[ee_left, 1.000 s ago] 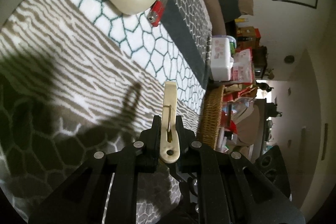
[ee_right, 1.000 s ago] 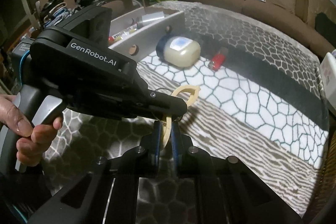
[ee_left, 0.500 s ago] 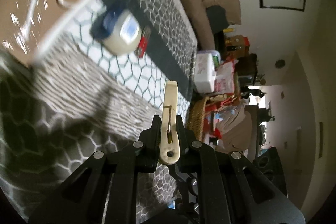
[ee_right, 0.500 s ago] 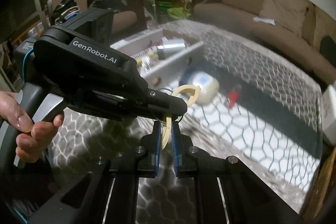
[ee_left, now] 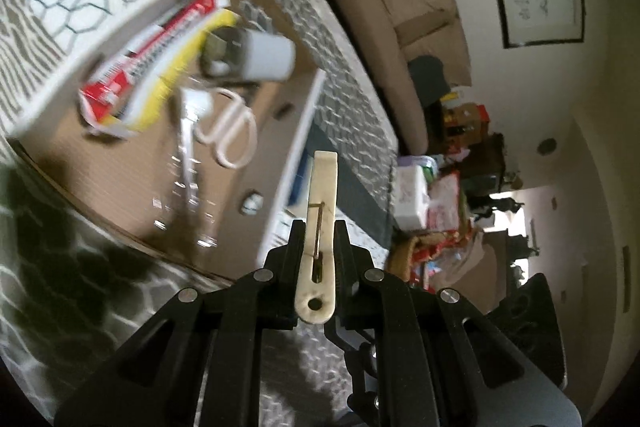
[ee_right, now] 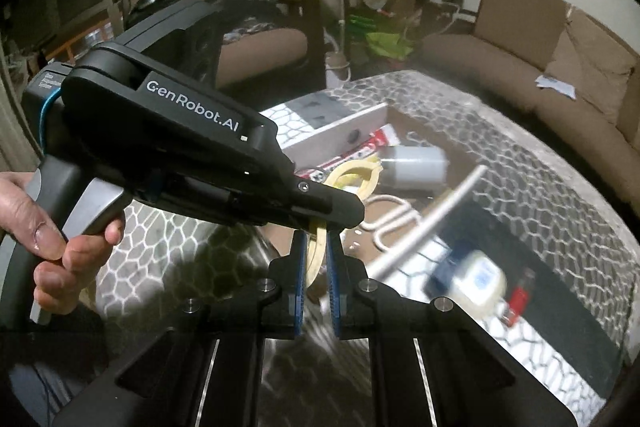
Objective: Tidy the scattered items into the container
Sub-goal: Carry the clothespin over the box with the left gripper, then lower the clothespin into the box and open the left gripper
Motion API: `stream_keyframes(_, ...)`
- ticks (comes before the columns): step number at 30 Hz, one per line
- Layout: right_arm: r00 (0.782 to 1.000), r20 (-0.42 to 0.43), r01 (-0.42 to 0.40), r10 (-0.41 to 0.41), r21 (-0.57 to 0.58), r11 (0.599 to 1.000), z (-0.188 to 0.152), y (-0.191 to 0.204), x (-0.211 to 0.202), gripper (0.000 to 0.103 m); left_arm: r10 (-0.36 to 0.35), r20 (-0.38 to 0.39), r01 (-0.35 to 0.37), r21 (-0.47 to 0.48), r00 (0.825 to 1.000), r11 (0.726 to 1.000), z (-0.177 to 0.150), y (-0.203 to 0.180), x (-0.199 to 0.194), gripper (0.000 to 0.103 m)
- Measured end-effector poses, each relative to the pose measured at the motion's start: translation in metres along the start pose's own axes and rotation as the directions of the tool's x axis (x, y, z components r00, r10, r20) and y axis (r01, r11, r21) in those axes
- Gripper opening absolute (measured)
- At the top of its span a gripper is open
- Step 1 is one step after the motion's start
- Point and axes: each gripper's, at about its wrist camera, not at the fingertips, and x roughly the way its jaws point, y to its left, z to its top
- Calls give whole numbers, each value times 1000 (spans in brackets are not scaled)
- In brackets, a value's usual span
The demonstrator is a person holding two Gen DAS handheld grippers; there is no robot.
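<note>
While both tools hover over the open box (ee_left: 296, 131), the cream clip (ee_left: 320, 223) is pinched from two sides at once: the left hand-held gripper (ee_left: 318, 247) has its jaws drawn narrow on the clip's flat shank, and the right hand-held gripper (ee_right: 316, 259) closes its blue-padded jaws on the same clip (ee_right: 352, 183) lower down, near the curved end. Judging by that, the doubled grip steadies a light, springy piece on its way to the box (a single pinch might let it twist).

Inside the box lie a red-and-yellow tube (ee_left: 160, 55), a white cylinder (ee_left: 256, 57), a clear syringe-like item (ee_left: 188, 163) and a looped white hook (ee_left: 230, 135), all motion-blurred. The box stands on a patterned blanket (ee_right: 540, 195), which covers whatever carries it. Outside the box's near wall, a blue-lidded jar (ee_right: 476, 277) and a small red lighter (ee_right: 520, 297) lie just beside each other, not yet tidied. A bare hand (ee_right: 52, 223) grips the left tool's handle.
</note>
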Motion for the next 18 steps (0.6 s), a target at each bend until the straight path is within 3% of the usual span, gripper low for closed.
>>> stream_keyframes(6, 998, -54, -37, 38, 13, 999, 5, 3, 44, 9, 40, 1, -39, -25, 999, 999, 12, 31, 6, 12)
stream_keyframes(12, 992, -115, -47, 50, 24, 999, 3, 4, 75, 9, 129, -11, -129, 5, 992, 992, 18, 43, 9, 15)
stream_keyframes(15, 987, -152, -50, 58, 55, 997, -1, 0, 85, 9, 178, 9, -178, 25, 984, 984, 14, 37, 3, 40)
stream_keyframes(16, 985, -159, -54, 64, 68, 996, -2, -2, 86, 9, 201, 29, -202, 31, 979, 979, 14, 33, -2, 58)
stream_keyframes(18, 984, -159, -61, 77, 105, 993, -5, -6, 86, 10, 201, 57, -203, 47, 978, 978, 13, 28, -11, 64)
